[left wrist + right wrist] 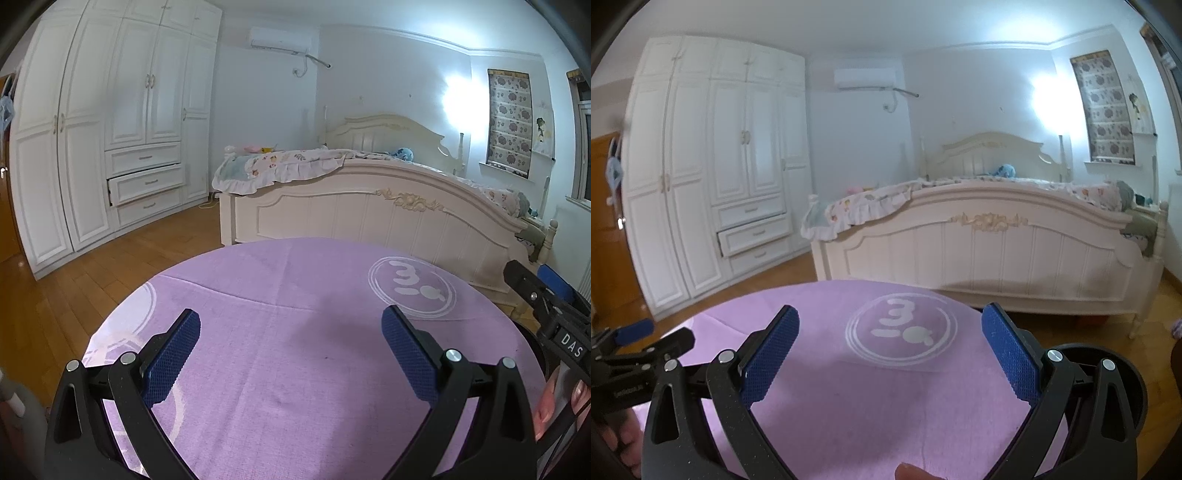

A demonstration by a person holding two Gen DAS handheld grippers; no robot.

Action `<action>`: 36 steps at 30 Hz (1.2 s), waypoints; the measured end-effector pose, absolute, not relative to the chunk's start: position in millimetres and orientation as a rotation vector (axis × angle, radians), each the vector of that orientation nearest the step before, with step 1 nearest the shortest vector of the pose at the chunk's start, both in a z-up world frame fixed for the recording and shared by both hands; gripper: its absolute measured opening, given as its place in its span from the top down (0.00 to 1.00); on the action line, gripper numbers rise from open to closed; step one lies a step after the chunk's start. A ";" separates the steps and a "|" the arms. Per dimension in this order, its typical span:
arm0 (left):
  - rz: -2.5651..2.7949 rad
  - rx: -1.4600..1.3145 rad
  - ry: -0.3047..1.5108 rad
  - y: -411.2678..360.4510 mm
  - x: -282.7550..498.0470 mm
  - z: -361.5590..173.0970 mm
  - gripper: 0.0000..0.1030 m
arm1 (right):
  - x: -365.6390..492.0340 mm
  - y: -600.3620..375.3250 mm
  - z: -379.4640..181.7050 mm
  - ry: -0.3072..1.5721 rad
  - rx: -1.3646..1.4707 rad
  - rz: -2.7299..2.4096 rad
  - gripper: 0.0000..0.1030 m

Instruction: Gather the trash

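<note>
My left gripper is open and empty, held over a round table with a purple cloth. My right gripper is open and empty over the same cloth, near a white circular print with a "3". The print also shows in the left wrist view. The right gripper shows at the right edge of the left wrist view; the left gripper shows at the left edge of the right wrist view. No trash is in view on the cloth.
A cream bed with a floral blanket stands just behind the table. A white wardrobe with one drawer ajar lines the left wall. Wooden floor lies to the left. A dark round object sits beside the table's right edge.
</note>
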State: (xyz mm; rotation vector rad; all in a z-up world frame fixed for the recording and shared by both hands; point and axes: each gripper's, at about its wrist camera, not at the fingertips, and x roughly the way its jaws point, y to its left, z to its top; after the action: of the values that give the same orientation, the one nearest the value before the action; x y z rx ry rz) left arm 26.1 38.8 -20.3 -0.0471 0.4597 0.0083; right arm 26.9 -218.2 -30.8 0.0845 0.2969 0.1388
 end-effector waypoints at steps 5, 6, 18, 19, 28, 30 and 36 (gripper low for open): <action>0.008 -0.045 0.461 38.4 25.6 -21.0 0.05 | 26.7 -218.6 -29.8 0.298 0.089 0.136 0.05; 0.008 -0.045 0.460 37.9 25.7 -20.9 0.05 | 26.5 -218.4 -29.4 0.298 0.090 0.136 0.05; 0.005 -0.044 0.465 38.7 27.6 -21.7 0.05 | 26.3 -217.3 -28.6 0.297 0.086 0.136 0.05; 0.005 -0.044 0.465 38.7 27.9 -21.9 0.05 | 26.5 -217.4 -28.6 0.298 0.085 0.136 0.05; 0.003 -0.042 0.464 37.9 27.4 -22.4 0.05 | 25.4 -216.9 -29.0 0.300 0.086 0.132 0.05; 0.002 -0.041 0.464 37.8 27.4 -22.4 0.05 | 24.9 -216.3 -29.0 0.299 0.088 0.132 0.05; 0.001 -0.037 0.466 37.1 27.2 -22.6 0.05 | 25.0 -216.1 -29.0 0.300 0.085 0.132 0.05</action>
State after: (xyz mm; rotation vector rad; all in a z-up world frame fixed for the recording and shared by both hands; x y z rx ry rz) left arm 27.2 37.1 -22.6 -0.0367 0.4658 0.0006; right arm 25.0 -216.1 -29.0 0.0854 0.2996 0.1317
